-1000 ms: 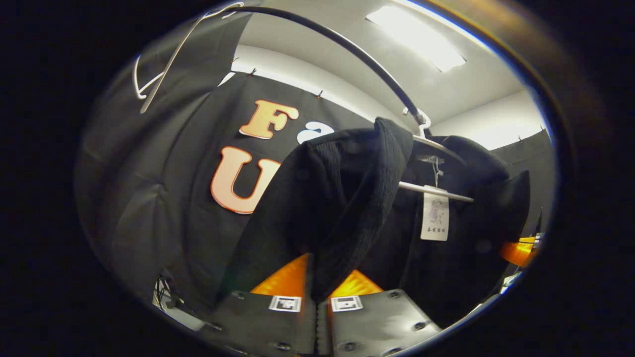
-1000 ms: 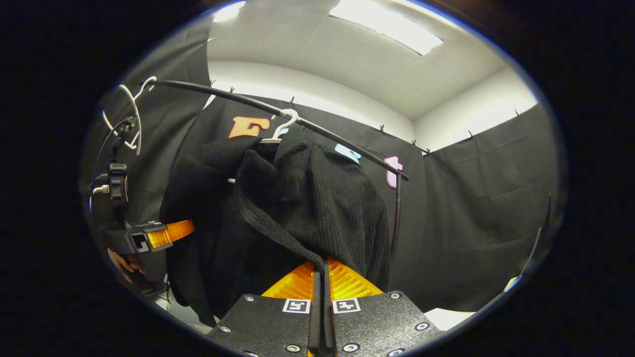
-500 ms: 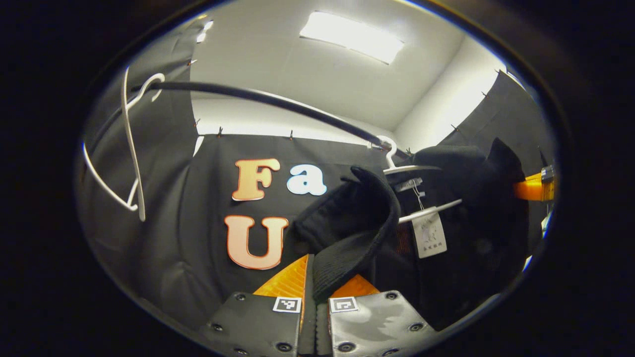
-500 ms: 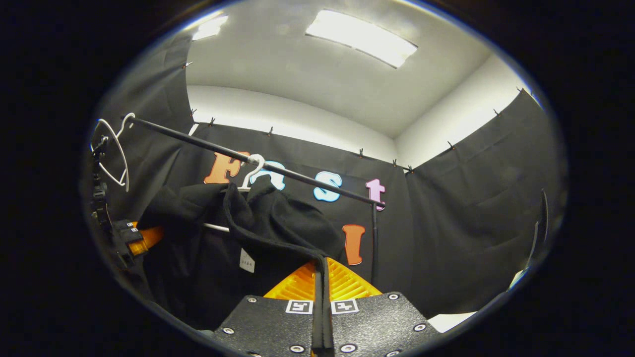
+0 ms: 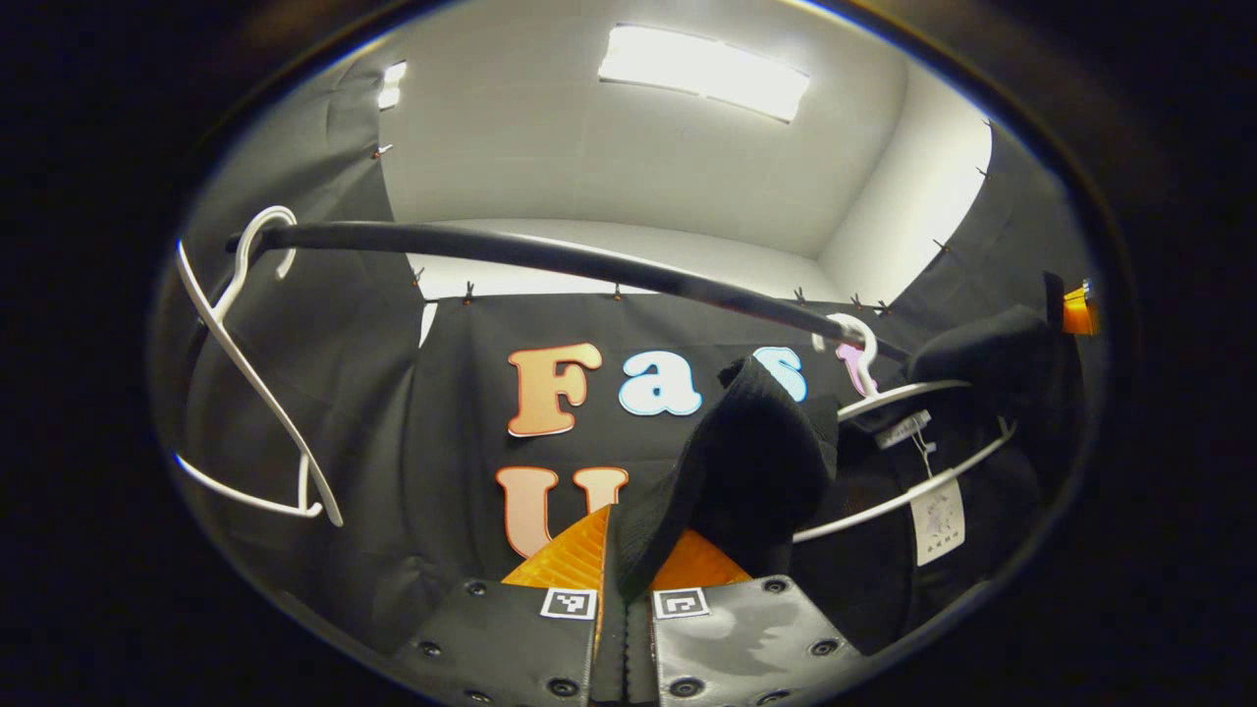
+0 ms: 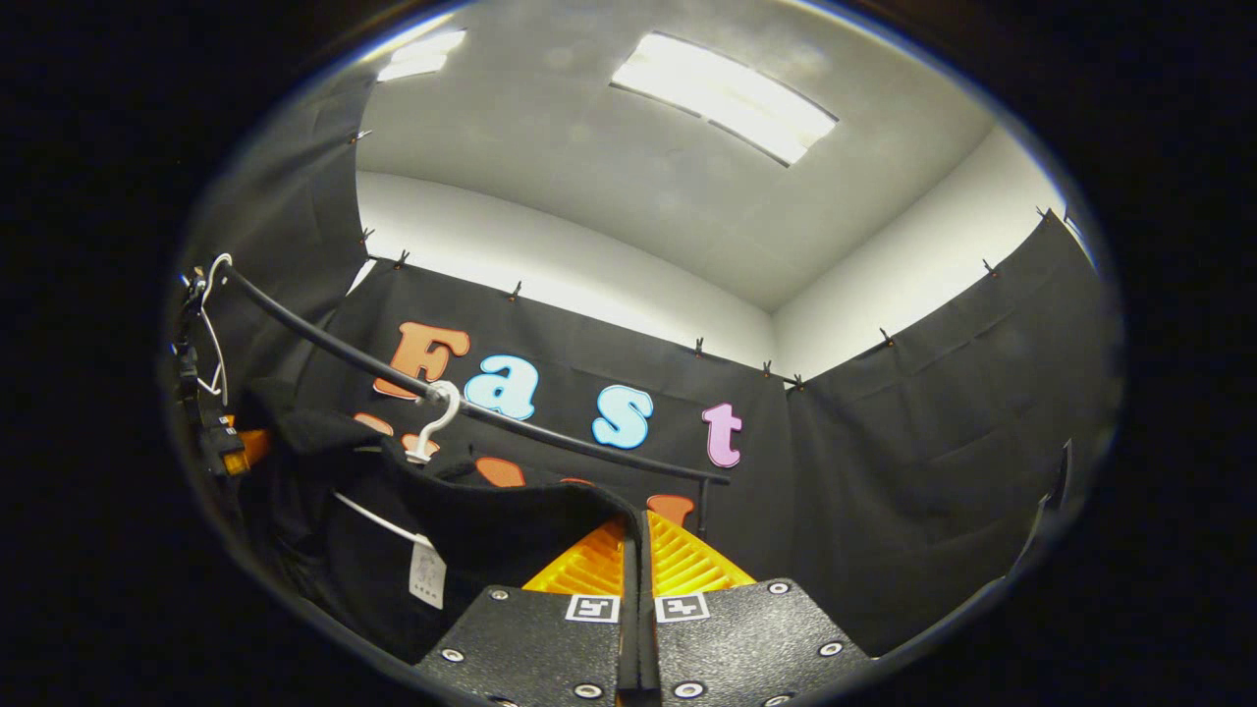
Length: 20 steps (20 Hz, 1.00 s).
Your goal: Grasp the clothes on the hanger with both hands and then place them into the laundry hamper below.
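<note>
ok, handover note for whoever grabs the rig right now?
Left gripper: shut on the black knit garment, pinching a fold.
Right gripper: shut on the same garment's edge.
White hanger is hooked on the black rail; the garment looks pulled off its shoulders, but whether it is fully free I cannot tell. A spare white hanger hangs at the rail's end.
Done: two-handed grasp.
Left: clear the hanger, lower into the hamper, release.

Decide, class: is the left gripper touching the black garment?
Touching. The left gripper view shows the left gripper closed with a fold of the black garment pinched between its two fingers.
</note>
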Tool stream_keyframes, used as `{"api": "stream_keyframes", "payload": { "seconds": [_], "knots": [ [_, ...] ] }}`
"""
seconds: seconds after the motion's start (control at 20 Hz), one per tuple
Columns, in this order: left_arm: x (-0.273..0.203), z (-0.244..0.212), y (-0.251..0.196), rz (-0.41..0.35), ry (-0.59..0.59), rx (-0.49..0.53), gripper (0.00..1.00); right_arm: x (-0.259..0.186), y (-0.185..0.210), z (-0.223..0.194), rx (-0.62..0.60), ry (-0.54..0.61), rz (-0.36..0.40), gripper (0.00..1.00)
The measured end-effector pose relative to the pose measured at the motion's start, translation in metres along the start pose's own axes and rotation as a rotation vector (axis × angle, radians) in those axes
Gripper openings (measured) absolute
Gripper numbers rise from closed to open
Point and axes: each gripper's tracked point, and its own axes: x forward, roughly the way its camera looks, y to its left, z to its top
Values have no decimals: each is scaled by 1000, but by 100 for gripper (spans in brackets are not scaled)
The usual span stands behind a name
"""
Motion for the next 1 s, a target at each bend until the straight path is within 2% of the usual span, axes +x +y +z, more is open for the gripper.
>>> {"api": "stream_keyframes", "payload": {
  "seconds": [0.1, 0.25, 0.35, 0.4, 0.45, 0.5, 0.55, 0.65, 0.7, 0.75, 0.8, 0.85, 0.9, 0.95, 1.0],
  "knots": [
    [16, 4, 9, 17, 4, 13, 10, 15, -10, 5, -14, 7, -11, 0],
    [34, 10, 20, 42, 10, 63, 7, 41, -27, 14, -31, 20, -40, 0],
    [47, 10, 27, 53, 22, 51, 7, 58, -38, 17, -41, 29, -61, 0],
    [53, 7, 34, 73, 36, 48, 7, 66, -45, 18, -47, 35, -75, 0],
    [58, 1, 48, 114, 57, 62, 10, 76, -54, 16, -59, 46, -95, 5],
    [60, -7, 60, 143, 74, 82, 7, 84, -62, 14, -69, 54, -114, 0],
    [67, -13, 66, 165, 88, 99, 7, 92, -70, 12, -84, 65, -134, 0],
    [77, -29, 66, 170, 117, 103, 7, 106, -81, -1, -97, 92, -159, 0],
    [79, -36, 64, 170, 130, 90, 7, 112, -80, -9, -94, 101, -157, 5],
    [79, -44, 61, 170, 142, 77, 7, 116, -79, -21, -92, 121, -154, 0],
    [81, -51, 61, 173, 155, 74, 7, 116, -81, -37, -97, 145, -154, 0],
    [84, -59, 60, 171, 165, 69, 7, 115, -81, -52, -106, 166, -155, 5],
    [87, -65, 60, 167, 175, 60, 7, 115, -78, -67, -111, 186, -149, 5],
    [87, -68, 60, 163, 186, 54, 7, 113, -74, -81, -113, 206, -139, 0],
    [87, -71, 60, 162, 196, 48, 10, 114, -68, -91, -109, 216, -127, 0]
  ]
}}
